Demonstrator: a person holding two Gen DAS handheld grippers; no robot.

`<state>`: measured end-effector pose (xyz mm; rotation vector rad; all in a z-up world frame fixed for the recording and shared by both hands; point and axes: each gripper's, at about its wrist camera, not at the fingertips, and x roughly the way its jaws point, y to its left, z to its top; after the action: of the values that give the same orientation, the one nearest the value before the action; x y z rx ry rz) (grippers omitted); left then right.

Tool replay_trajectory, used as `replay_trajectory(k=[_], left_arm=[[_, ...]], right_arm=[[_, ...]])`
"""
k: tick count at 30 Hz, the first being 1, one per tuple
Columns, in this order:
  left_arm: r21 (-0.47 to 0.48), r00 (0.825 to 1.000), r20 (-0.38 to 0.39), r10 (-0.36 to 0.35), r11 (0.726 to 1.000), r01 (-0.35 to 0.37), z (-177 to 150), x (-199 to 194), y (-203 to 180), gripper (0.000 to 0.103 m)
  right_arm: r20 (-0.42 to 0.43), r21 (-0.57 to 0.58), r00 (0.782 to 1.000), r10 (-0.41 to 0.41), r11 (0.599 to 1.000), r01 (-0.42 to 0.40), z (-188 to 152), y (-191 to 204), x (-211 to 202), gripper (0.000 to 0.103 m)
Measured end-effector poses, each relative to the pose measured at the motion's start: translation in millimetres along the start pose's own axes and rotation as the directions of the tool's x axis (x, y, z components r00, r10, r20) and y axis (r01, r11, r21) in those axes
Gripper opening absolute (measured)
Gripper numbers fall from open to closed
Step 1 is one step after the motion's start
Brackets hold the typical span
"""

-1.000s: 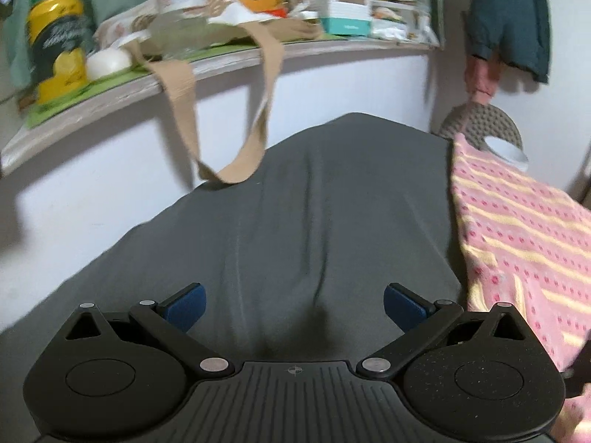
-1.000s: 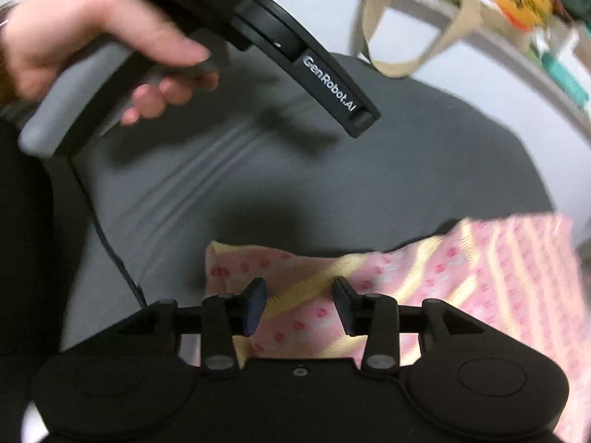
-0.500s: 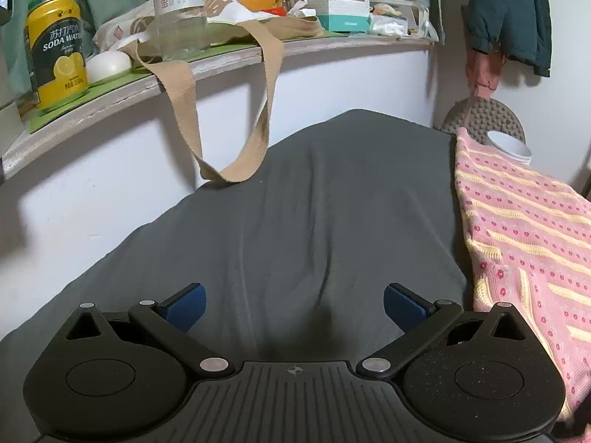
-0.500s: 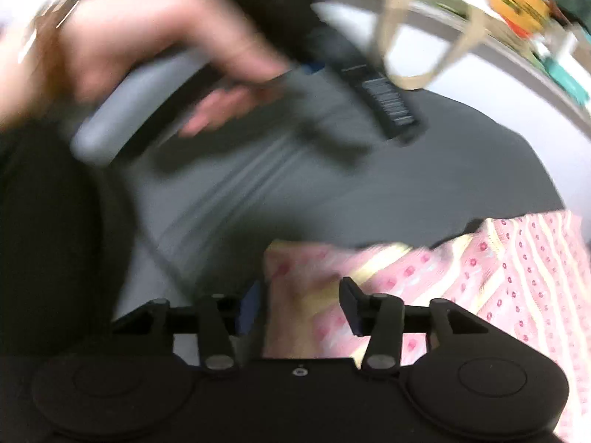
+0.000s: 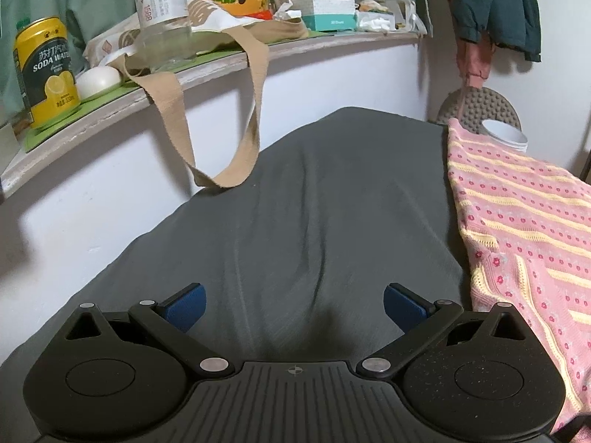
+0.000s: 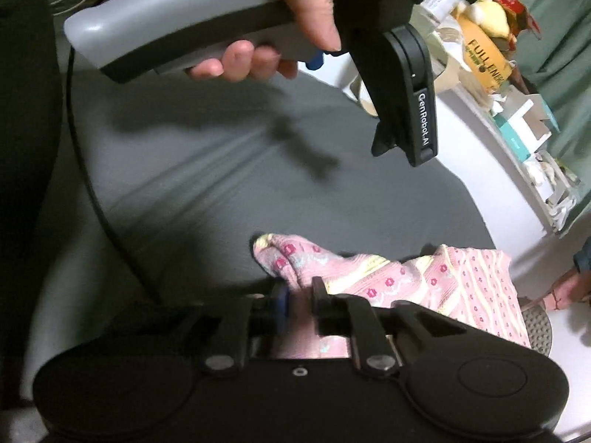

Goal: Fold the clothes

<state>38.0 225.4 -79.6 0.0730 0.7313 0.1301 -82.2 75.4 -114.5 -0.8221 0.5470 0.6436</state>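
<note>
A pink knit garment [image 5: 524,229] with yellow stripes and small red flowers lies along the right side of the grey bed sheet [image 5: 314,221]. My left gripper [image 5: 293,304] is open above bare sheet, nothing between its blue pads, with the garment just to its right. In the right wrist view my right gripper [image 6: 298,297] is shut on a bunched corner of the same garment [image 6: 436,280], which trails off to the right. A hand [image 6: 280,37] holds the left gripper's grey handle above the sheet [image 6: 207,184].
A cluttered shelf [image 5: 207,70] runs along the white wall at left, with a yellow soda can [image 5: 44,70], a bottle and boxes. A tan bag strap [image 5: 221,118] hangs from it to the sheet. A round stool [image 5: 480,110] with a white cup stands beyond the bed's end.
My right gripper has shut on the garment's corner and bunched it up. The hand with the left gripper has risen and come nearer to the right wrist camera. The left gripper stays open.
</note>
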Motion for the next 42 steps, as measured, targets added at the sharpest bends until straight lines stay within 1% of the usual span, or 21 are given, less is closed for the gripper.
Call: replay_trajectory(k=[4,8,9,12,13,17,19,22,23,25,27,28,29,30,31,33,35,38,40,41,42], left_arm=[[0.015,1.0,0.004,-0.01,1.0,0.01,-1,-2,-2,0.103],[0.008,0.999,-0.006,-0.047,0.999,0.047,1,-1,-4,0.103],[0.009,0.998,-0.008,-0.057,0.998,0.057,0,0,-5,0.103],[0.035,0.996,-0.022,-0.089,0.995,0.089,-1,2,-10,0.103],[0.046,0.994,-0.027,-0.102,0.994,0.103,-2,2,-12,0.103],[0.048,0.986,-0.02,-0.163,0.985,0.164,-2,-4,-15,0.103],[0.041,0.977,-0.018,-0.212,0.976,0.213,-1,-8,-17,0.103],[0.044,0.953,-0.06,-0.296,0.953,0.299,-1,-9,-22,0.103],[0.05,0.946,-0.082,-0.314,0.946,0.319,-1,-8,-25,0.103],[0.06,0.934,-0.127,-0.333,0.938,0.342,-2,-6,-30,0.103],[0.054,0.918,-0.18,-0.353,0.928,0.368,-3,0,-34,0.103],[0.045,0.905,-0.21,-0.369,0.922,0.386,-3,4,-35,0.103],[0.037,0.896,-0.236,-0.377,0.918,0.396,-3,9,-38,0.103],[0.039,0.895,-0.252,-0.369,0.92,0.391,-3,13,-40,0.103],[0.045,0.896,-0.263,-0.357,0.924,0.381,-3,17,-43,0.103],[0.064,0.912,-0.264,-0.313,0.938,0.341,-1,23,-50,0.103],[0.053,0.924,-0.237,-0.301,0.945,0.322,3,24,-58,0.103],[0.004,0.907,-0.191,-0.374,0.924,0.382,14,26,-66,0.103],[-0.023,0.893,-0.187,-0.409,0.911,0.412,20,34,-68,0.103],[-0.043,0.885,-0.187,-0.427,0.903,0.427,22,39,-67,0.102],[-0.071,0.876,-0.185,-0.446,0.895,0.441,23,43,-66,0.102]], right_arm=[[0.094,0.047,0.992,0.083,0.995,-0.088,3,-1,-17,0.01],[0.059,0.022,0.988,0.141,0.99,-0.143,-1,5,-12,0.01],[0.051,0.028,0.989,0.142,0.989,-0.144,-3,5,-9,0.012],[0.073,0.082,0.993,0.092,0.992,-0.098,-6,-1,-26,0.042],[0.08,0.115,0.994,0.077,0.99,-0.086,-7,-7,-38,0.049],[0.105,0.243,0.994,0.017,0.969,-0.043,-12,-30,-84,0.053],[0.115,0.307,0.993,-0.014,0.952,-0.022,-15,-42,-108,0.068],[0.128,0.414,0.99,-0.057,0.91,-0.001,-21,-61,-148,0.076],[0.135,0.472,0.989,-0.066,0.881,-0.006,-28,-72,-170,0.077],[0.133,0.584,0.988,-0.079,0.812,-0.014,-33,-91,-204,0.089],[0.131,0.669,0.989,-0.07,0.742,-0.036,-44,-104,-227,0.097],[0.13,0.7,0.989,-0.065,0.713,-0.045,-52,-106,-238,0.103],[0.125,0.713,0.99,-0.069,0.7,-0.042,-59,-102,-247,0.103],[0.116,0.716,0.99,-0.077,0.698,-0.029,-63,-95,-254,0.103],[0.1,0.704,0.99,-0.096,0.71,-0.002,-64,-86,-256,0.103],[0.051,0.644,0.986,-0.162,0.759,0.091,-59,-65,-248,0.103],[-0.007,0.589,0.974,-0.228,0.786,0.188,-53,-44,-234,0.103],[-0.037,0.554,0.947,-0.32,0.782,0.286,-38,-20,-206,0.103],[-0.075,0.53,0.918,-0.389,0.764,0.368,-23,-9,-180,0.103],[-0.082,0.501,0.911,-0.405,0.773,0.389,-16,-5,-167,0.103],[-0.078,0.455,0.913,-0.4,0.801,0.389,-11,0,-154,0.103]])
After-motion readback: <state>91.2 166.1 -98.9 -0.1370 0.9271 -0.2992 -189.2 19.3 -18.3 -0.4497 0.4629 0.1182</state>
